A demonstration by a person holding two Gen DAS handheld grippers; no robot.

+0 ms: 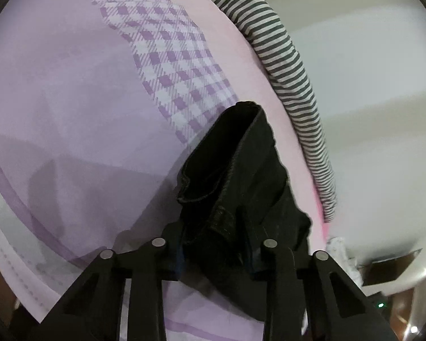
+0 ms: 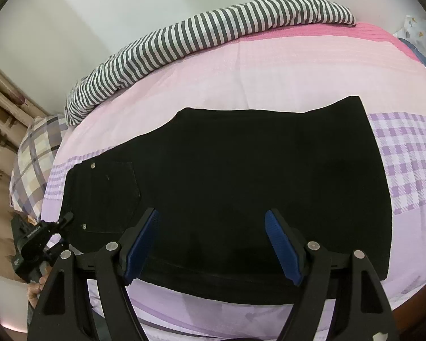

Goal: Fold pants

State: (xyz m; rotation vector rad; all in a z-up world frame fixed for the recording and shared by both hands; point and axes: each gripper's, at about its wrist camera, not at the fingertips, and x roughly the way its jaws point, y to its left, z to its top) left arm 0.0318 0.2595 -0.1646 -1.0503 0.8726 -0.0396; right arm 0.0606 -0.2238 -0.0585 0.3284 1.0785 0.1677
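Black pants (image 2: 241, 170) lie folded flat on the pink and lilac bed sheet (image 2: 241, 71), with a back pocket showing at the left. My right gripper (image 2: 211, 218) hovers over their near edge, open, and nothing sits between its blue pads (image 2: 144, 244). In the left wrist view a bunched end of the pants (image 1: 241, 170) rises from between the fingers of my left gripper (image 1: 213, 241), which is shut on the cloth. The right wrist view shows that left gripper (image 2: 62, 221) at the pants' left corner by the waistband.
A grey and white striped blanket (image 2: 184, 34) lies rolled along the bed's far edge by the wall, also visible as the striped blanket (image 1: 284, 65). A plaid pillow (image 2: 34, 156) sits at the left end. A person's hand (image 2: 35, 287) holds the left gripper.
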